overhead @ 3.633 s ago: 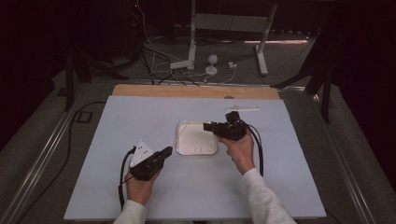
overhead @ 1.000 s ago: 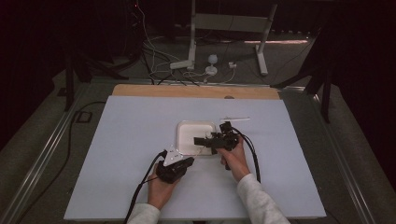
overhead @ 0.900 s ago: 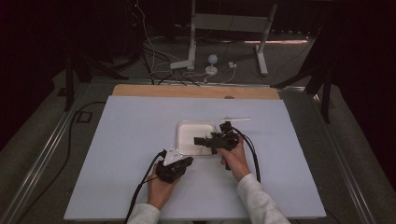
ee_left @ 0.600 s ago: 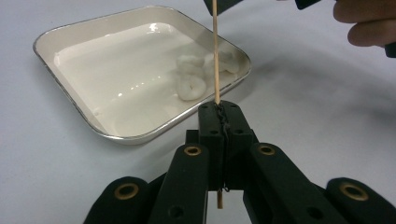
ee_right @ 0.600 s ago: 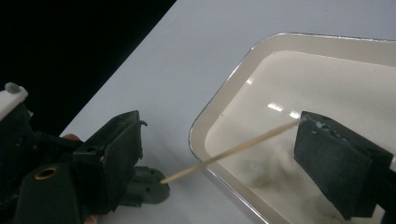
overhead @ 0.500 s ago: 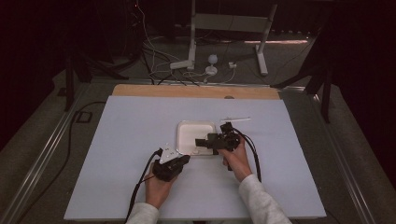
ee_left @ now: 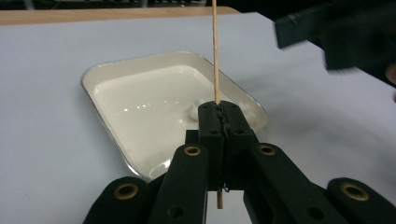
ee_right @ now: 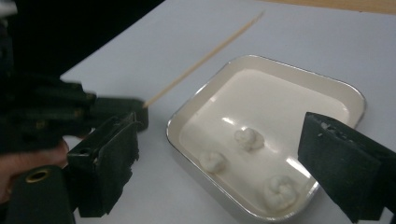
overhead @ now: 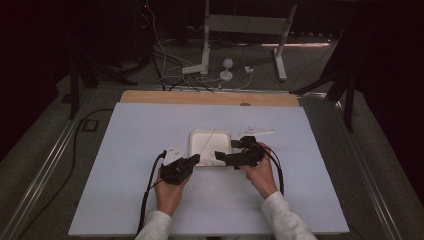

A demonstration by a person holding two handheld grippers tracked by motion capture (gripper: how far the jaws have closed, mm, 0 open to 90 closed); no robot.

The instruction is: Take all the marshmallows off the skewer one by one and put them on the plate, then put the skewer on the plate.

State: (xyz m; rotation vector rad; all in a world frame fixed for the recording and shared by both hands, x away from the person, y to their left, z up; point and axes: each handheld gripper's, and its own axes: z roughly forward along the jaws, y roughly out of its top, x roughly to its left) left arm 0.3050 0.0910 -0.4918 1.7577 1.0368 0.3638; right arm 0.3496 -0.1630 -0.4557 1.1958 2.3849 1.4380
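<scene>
- Dark room, cables and a white stand on the floor behind; a matte pale-blue sheet (overhead: 150,200) covers the table, with a strip of bare wood (overhead: 200,97) along its far edge.
- Left gripper (overhead: 194,160): its black ribbed jaws are pressed together, clamping a thin round wooden skewer (ee_left: 215,56). A short stub sticks out below the jaws; the long, straight part runs away over the tray.
- Right gripper (overhead: 220,156): its blocky black jaws stand wide apart and have just been opening; nothing is between the pads. In the right gripper view they straddle the tray's near corner.
- Tray (overhead: 196,136): shallow, square with rounded corners, glossy cream enamel with a thin metallic rim. It lies mid-table, just beyond both grippers.
- Three small white lumps (ee_right: 248,138), soft and knobbly like dough, sit in the tray's near end, apart from one another.
- Skewer's pale tip (ee_right: 256,17) points out past the tray's far side.
</scene>
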